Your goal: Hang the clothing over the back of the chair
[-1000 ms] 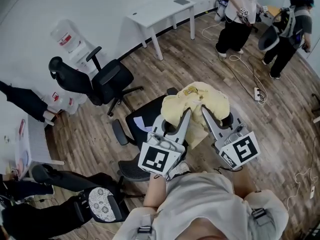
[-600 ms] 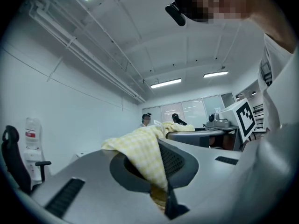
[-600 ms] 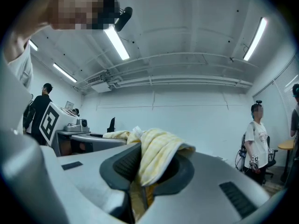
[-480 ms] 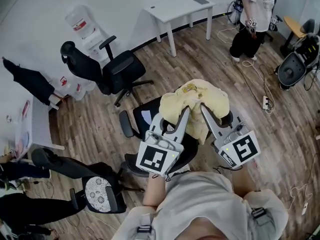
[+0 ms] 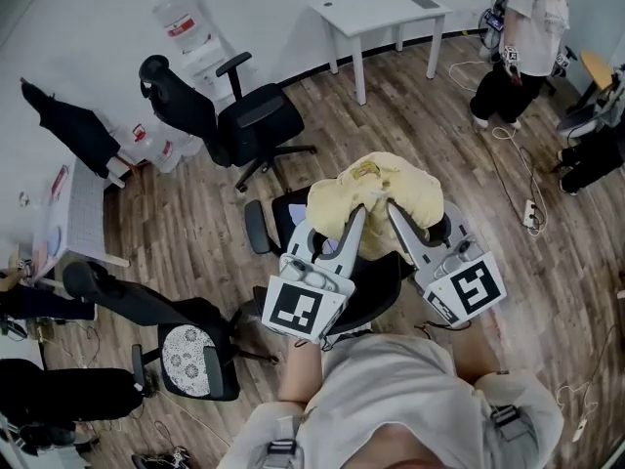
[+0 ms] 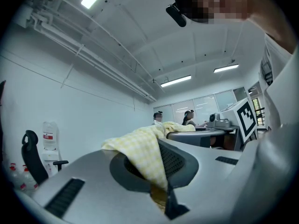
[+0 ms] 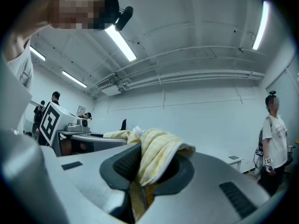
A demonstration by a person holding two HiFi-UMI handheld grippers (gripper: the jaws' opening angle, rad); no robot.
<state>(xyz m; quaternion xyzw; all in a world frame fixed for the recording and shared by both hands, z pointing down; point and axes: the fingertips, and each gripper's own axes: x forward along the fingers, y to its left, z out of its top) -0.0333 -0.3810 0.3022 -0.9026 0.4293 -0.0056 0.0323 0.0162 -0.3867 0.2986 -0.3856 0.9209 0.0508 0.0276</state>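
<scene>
- Left claw (image 5: 359,213) clamped on a fold of the yellow checked garment (image 5: 386,186). In the left gripper view the cloth is pinched right between the jaws.
- Right claw (image 5: 393,209) likewise closed on the garment; the cloth bulges out of the jaw gap in the right gripper view.
- The garment is held up in the air between my two claws, above the seat of the black office chair (image 5: 376,286) just in front of me.
- It is bunched into a mound. Its longer run goes side to side, from one claw across to the other, with loose cloth hanging below the jaws.
- Small white tag (image 7: 136,130) sticks up from the cloth; its print is too small to read.
- Marker cubes (image 5: 296,309) on both claws carry black-and-white square patterns, no letters.
- Water bottle (image 5: 181,18) by the wall has a red label, which I can't read.
- Second black chair (image 5: 254,125) and a white bench (image 5: 386,13) stand well apart from mine.
</scene>
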